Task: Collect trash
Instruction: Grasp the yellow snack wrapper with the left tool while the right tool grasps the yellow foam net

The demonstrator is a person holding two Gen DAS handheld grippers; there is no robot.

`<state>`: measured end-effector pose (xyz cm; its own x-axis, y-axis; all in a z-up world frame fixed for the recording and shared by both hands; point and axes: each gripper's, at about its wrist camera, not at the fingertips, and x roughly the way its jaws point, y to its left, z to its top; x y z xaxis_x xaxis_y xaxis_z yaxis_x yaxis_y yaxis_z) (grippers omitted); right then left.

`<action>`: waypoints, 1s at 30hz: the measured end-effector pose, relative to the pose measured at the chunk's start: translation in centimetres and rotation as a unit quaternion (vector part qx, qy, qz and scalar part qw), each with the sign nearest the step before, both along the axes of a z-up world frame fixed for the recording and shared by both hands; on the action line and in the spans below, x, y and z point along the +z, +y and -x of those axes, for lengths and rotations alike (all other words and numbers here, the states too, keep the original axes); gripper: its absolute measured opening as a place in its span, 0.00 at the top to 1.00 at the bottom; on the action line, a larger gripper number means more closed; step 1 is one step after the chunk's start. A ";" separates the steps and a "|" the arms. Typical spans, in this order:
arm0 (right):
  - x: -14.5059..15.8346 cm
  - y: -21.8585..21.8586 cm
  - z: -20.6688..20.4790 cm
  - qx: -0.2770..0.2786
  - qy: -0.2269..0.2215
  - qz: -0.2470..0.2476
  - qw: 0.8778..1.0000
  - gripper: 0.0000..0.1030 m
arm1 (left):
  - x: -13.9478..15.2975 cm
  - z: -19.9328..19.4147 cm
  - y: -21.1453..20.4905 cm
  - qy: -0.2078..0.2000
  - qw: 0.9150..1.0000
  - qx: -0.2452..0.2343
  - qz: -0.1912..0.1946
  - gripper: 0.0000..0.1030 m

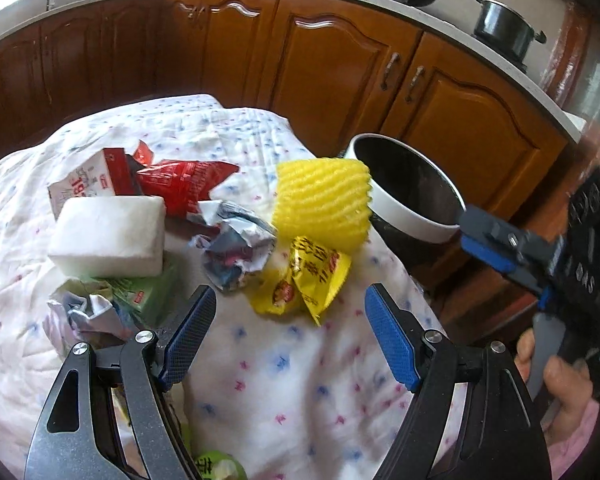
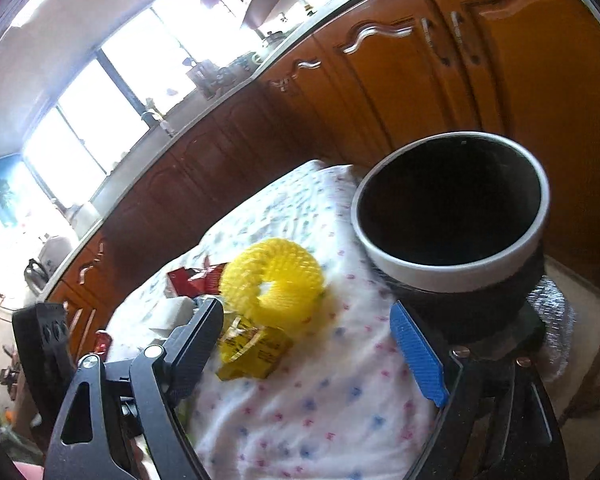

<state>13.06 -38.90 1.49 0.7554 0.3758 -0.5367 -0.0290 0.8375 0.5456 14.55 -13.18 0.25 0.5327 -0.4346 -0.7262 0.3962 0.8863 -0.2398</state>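
Note:
Trash lies on a flowered white cloth (image 1: pixel 284 368): a yellow foam fruit net (image 1: pixel 322 204), a yellow snack wrapper (image 1: pixel 304 280), crumpled paper (image 1: pixel 236 248), a red wrapper (image 1: pixel 184 184), a milk carton (image 1: pixel 86 186), a white foam block (image 1: pixel 108 236) and a green packet (image 1: pixel 140 294). A white-rimmed black bin (image 1: pixel 412 188) stands just past the cloth's right edge. My left gripper (image 1: pixel 290 324) is open and empty, just short of the yellow wrapper. My right gripper (image 2: pixel 308 340) is open and empty, above the cloth near the yellow net (image 2: pixel 272 276), the yellow wrapper (image 2: pixel 252 348) and the bin (image 2: pixel 452 208).
Brown wooden cabinets (image 1: pixel 340 60) under a grey counter run behind the table. Dark pots (image 1: pixel 504 24) stand on the counter at the right. The right gripper's body (image 1: pixel 540 256) and the hand holding it show at the right of the left wrist view.

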 end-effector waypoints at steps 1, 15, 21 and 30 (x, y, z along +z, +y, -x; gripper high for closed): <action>0.0 0.2 -0.5 0.009 0.001 -0.005 1.000 0.30 | -0.1 0.1 -0.1 0.000 1.000 -0.003 0.001 0.24; -2.3 3.3 -7.7 0.085 0.049 -0.043 0.994 0.89 | -2.7 -2.2 -3.1 0.026 0.999 -0.015 -0.018 0.40; -1.1 2.0 -5.4 0.076 0.025 -0.034 0.996 0.90 | -3.4 -2.8 -3.1 0.037 0.999 -0.015 -0.017 0.77; 0.6 -1.9 -2.1 0.034 -0.004 -0.035 0.999 0.91 | -1.7 -1.9 -3.6 0.012 1.000 -0.024 -0.005 0.88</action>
